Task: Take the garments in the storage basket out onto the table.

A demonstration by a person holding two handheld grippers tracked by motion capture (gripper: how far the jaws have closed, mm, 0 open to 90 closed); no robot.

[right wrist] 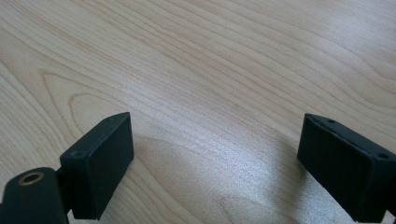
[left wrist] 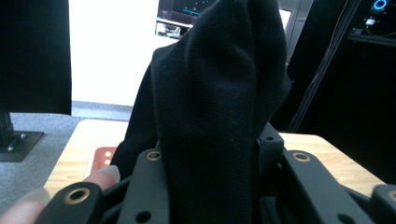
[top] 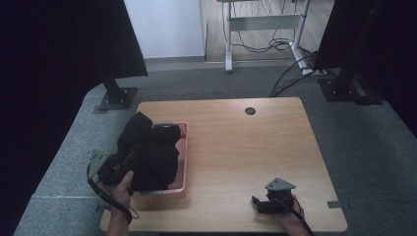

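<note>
Nearest of all, at the near edge of the desk, a hand holds the right gripper low over bare wood on the right side; in the right gripper view its jaws stand wide apart with nothing between them but the pale wood grain.

Left of it, at the near left corner, the other hand holds the left gripper, which is clamped on a black cloth. In the left gripper view the cloth rises straight up from between the jaws as a thick, bunched column with long soft folds and a fine knitted weave; it is plain matt black, with no print or trim to be seen. A fingertip shows beside the left jaw.

From above, the cloth spreads as a dark, rumpled heap over a pink basket that sits on the left part of the desk. Most of the basket is covered; its right wall and near rim show, and a far corner with small holes. One lobe of the cloth hangs out past the basket's far left corner.

Farther on, a small dark round cap sits in the desk near its far edge.
</note>
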